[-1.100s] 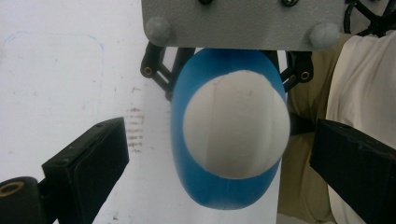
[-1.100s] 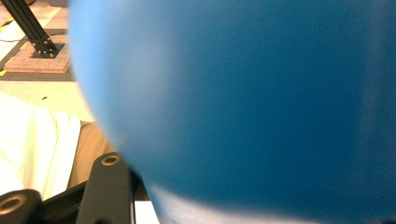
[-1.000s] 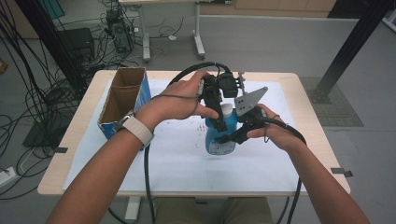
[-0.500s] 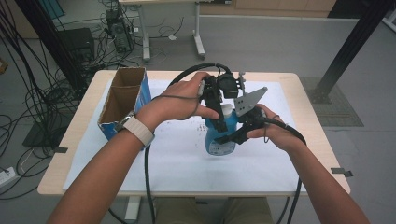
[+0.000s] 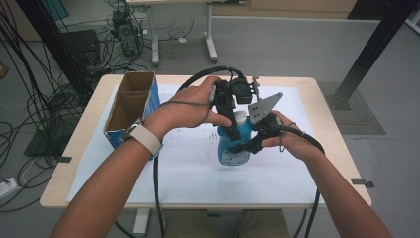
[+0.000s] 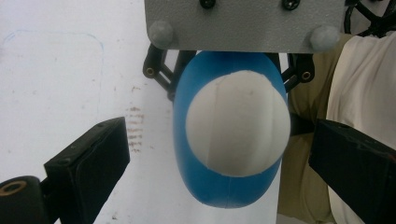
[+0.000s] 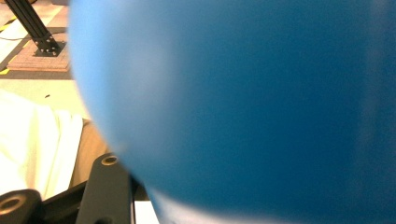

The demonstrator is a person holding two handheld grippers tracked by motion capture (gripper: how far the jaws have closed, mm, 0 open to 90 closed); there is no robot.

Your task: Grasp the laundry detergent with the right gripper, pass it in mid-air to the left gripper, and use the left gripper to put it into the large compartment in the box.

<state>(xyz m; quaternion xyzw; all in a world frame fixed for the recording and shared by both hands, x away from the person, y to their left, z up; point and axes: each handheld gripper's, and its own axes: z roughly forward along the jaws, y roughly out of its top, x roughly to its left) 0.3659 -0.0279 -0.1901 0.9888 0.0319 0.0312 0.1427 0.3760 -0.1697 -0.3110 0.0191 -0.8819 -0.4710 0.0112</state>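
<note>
I am holding my right tongs clamped on the body of the blue plastic bottle, which is standing upright on the white sheet covering the bench; in the right gripper view the blue wall is pressing so close to the lens that the jaws' tips are hidden behind it. I am keeping my left tongs poised over the bottle's top, pointing down, with the jaws spread wide on either side of the round white cap and clear air between each pad and the cap, so nothing is gripped there yet. Comparing with the moment before, I am seeing almost no change: both hands are sitting in the same place, the bottle is standing on the same spot near the middle of the sheet, and the right hold is just as tight. I am reading that stillness as a pause for alignment, with the bottle being steadied from the side while the left tongs are being centred over the cap. I judge that closing on the cap comes next. Farther out, an open cardboard box with blue sides is resting at the left edge of the bench, well apart from the bottle.
</note>
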